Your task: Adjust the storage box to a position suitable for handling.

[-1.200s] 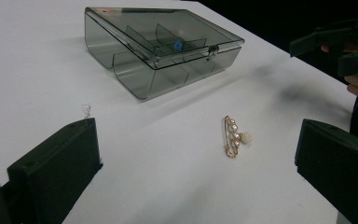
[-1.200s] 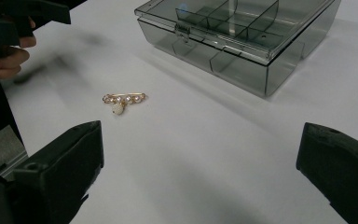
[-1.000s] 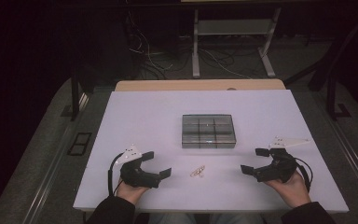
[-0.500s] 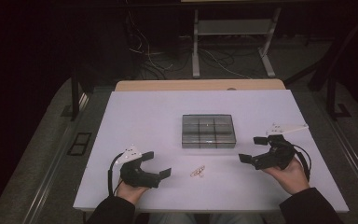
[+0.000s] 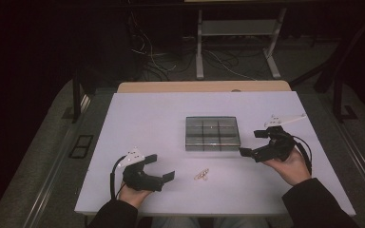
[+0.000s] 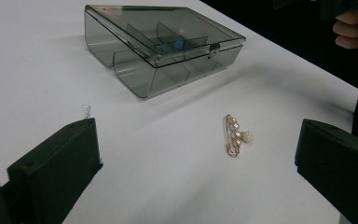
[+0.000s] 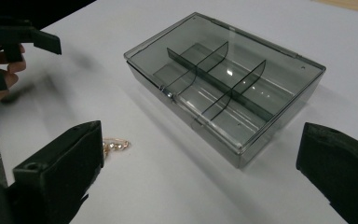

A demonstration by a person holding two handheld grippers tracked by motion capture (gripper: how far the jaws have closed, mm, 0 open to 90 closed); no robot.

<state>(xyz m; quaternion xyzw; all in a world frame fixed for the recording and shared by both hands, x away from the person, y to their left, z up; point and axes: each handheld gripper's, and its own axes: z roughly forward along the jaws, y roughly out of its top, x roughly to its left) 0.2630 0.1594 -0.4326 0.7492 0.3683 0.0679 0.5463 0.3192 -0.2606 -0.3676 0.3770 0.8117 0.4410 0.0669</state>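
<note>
Now the left gripper [image 5: 164,167] hovers low over the white counter [image 5: 147,123], jaws spread wide and holding nothing, and the gold pearl brooch [image 6: 236,135] lies flat just ahead between them. Over on the other side, the right gripper [image 5: 253,143] is spread too, empty, right beside the smoky clear compartment box [image 5: 212,133], whose lid is shut; the brooch sits near the box, apart from it

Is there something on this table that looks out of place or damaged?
Only one thing stands out: a small gold brooch with pearls lies loose on the white table, in front of the smoky plastic compartment box, whose lid is shut. The box sits squarely and looks undamaged. Nothing is spilled.
</note>
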